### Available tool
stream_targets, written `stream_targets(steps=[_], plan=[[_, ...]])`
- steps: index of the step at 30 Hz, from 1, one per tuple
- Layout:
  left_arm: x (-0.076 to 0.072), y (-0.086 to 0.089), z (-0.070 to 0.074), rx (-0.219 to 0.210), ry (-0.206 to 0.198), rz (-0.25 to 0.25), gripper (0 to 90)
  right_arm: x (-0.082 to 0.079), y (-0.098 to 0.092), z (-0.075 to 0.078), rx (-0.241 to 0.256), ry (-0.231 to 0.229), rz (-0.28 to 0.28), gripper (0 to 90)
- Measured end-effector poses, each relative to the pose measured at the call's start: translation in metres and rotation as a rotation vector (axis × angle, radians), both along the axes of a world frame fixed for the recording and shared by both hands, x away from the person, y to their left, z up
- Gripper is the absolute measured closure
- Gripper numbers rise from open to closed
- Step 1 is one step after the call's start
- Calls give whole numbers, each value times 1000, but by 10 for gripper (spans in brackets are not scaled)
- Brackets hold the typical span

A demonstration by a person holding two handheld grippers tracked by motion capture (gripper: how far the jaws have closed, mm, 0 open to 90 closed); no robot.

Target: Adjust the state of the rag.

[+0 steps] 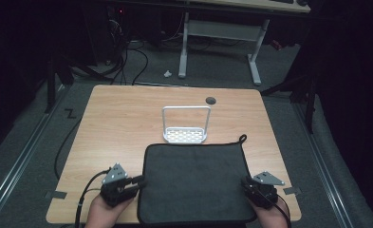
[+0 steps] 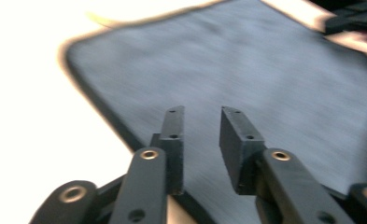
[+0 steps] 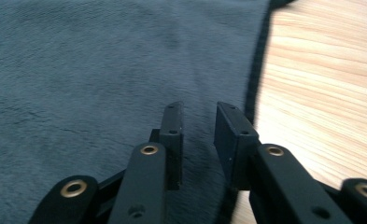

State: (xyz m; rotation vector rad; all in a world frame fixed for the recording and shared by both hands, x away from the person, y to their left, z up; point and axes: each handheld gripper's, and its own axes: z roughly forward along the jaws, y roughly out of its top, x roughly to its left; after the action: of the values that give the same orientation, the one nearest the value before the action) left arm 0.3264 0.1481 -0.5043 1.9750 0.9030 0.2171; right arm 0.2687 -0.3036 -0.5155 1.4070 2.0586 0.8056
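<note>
I hold my left tongs (image 1: 137, 182) and right tongs (image 1: 245, 183) slightly spread over the near side edges of the dark cloth (image 1: 196, 183), ready to pinch it. It lies flat on the bench (image 1: 117, 118); beyond stands a small white rack (image 1: 185, 124).

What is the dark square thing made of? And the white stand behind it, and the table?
The dark mat looks like soft cloth, maybe microfiber: the right gripper view shows a fuzzy nap and a stitched edge. The white rack seems to be metal or hard plastic, I can't tell which: thin smooth frame, a base with holes. The table looks like wood or wood-look laminate: pale grain lines, smooth matte top.
</note>
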Motion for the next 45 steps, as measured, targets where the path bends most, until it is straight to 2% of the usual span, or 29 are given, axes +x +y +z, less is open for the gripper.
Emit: stream_targets(steps=[2, 4, 5, 7, 9, 11, 14, 16, 18, 19, 20, 21, 23, 25, 27, 28, 32, 33, 36, 37, 41, 45], plan=[[23, -10, -5, 48, 7, 41, 816, 0, 4, -1, -9, 0, 11, 777], [44, -23, -12, 89, 24, 51, 877, 0, 7, 0, -11, -1, 20, 838], [53, -30, -14, 116, 34, 57, 891, -1, 7, 1, -12, -1, 24, 848], [67, -42, -20, 141, 52, 64, 899, -1, 7, 1, -14, 10, 30, 867], [76, -50, -23, 180, 45, 80, 898, 0, 6, -1, -21, 24, 34, 868], [81, -53, -23, 177, 43, 91, 899, 1, 4, -4, -29, 40, 27, 866], [83, -52, -23, 205, 22, 109, 899, 1, 0, -5, -21, 50, 12, 866], [86, -49, -23, 197, 32, 121, 899, 0, -3, -4, -24, 51, 3, 864], [87, -48, -23, 176, 46, 111, 890, 0, -4, -4, -22, 52, -1, 838], [87, -47, -22, 159, 41, 102, 851, -1, -4, -4, -20, 49, -6, 796], [88, -46, -21, 158, 24, 114, 817, -2, -4, -4, -10, 43, 3, 769], [90, -44, -21, 154, 12, 132, 774, -3, -4, -3, 4, 33, 20, 749], [97, -38, -20, 122, 8, 194, 708, -5, 2, 1, 22, 9, 34, 721], [105, -33, -22, 76, 32, 223, 677, -6, 12, 5, 27, -24, 67, 694], [112, -36, -25, 124, 38, 224, 650, -7, 26, 8, 14, -45, 104, 683], [113, -37, -27, 124, 45, 210, 635, -8, 33, 9, 8, -53, 124, 675], [111, -42, -29, 134, 17, 179, 607, -11, 60, 16, 16, -79, 201, 620], [110, -43, -29, 138, 7, 170, 628, -11, 68, 17, 18, -90, 223, 596], [107, -44, -30, 139, 0, 133, 785, -12, 93, 22, 29, -96, 292, 567], [106, -43, -30, 135, -2, 133, 799, -11, 102, 23, 28, -96, 320, 574], [108, -37, -31, 81, 43, 143, 819, -10, 140, 22, 5, -86, 402, 574], [109, -32, -32, 40, 76, 177, 817, -8, 175, 20, 16, -81, 458, 547]])
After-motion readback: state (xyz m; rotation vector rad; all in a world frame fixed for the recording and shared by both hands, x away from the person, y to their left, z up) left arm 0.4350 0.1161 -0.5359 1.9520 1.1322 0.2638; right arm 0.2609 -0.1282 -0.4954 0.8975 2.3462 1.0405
